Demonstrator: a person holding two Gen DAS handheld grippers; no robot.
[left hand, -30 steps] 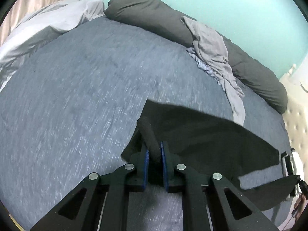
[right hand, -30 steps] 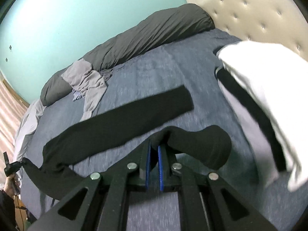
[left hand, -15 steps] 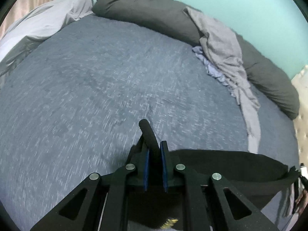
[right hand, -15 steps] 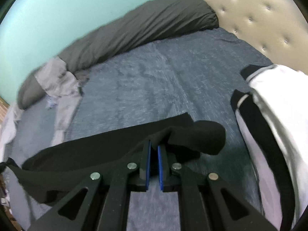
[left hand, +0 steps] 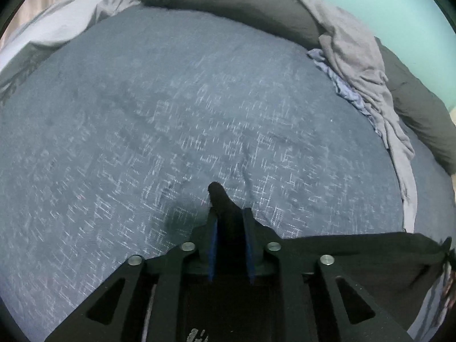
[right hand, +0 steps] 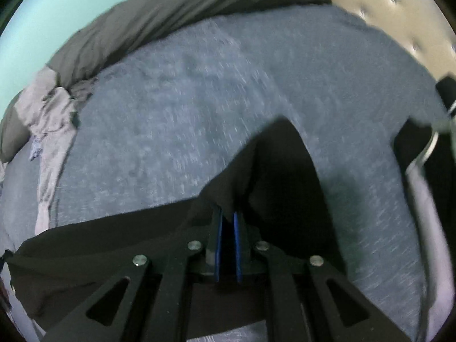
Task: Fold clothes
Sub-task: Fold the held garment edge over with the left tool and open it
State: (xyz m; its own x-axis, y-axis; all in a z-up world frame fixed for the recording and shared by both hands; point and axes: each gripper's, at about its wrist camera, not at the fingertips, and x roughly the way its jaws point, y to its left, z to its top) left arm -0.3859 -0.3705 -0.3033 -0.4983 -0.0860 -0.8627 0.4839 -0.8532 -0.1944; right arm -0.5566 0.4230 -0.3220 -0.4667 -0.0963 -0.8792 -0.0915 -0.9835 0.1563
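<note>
A black garment (left hand: pixel 370 259) hangs stretched between my two grippers above the blue-grey bed cover (left hand: pixel 171 114). My left gripper (left hand: pixel 229 216) is shut on one end of it; a small roll of black cloth sticks out past the fingertips. My right gripper (right hand: pixel 228 216) is shut on the other end of the black garment (right hand: pixel 285 171), which bunches up in front of the jaws and runs off to the lower left. The part under both grippers is hidden.
A dark grey duvet roll (left hand: pixel 242 2) lies along the far edge by the teal wall, with a light grey garment (left hand: pixel 359 57) draped over it. A white and black garment (right hand: pixel 424 171) lies at the right, near a tufted cream headboard (right hand: pixel 399 5).
Both grippers have lifted and pulled the black garment off the bed cover toward me. It lay spread on the bed a second ago and now hangs taut between them, low in both views.
</note>
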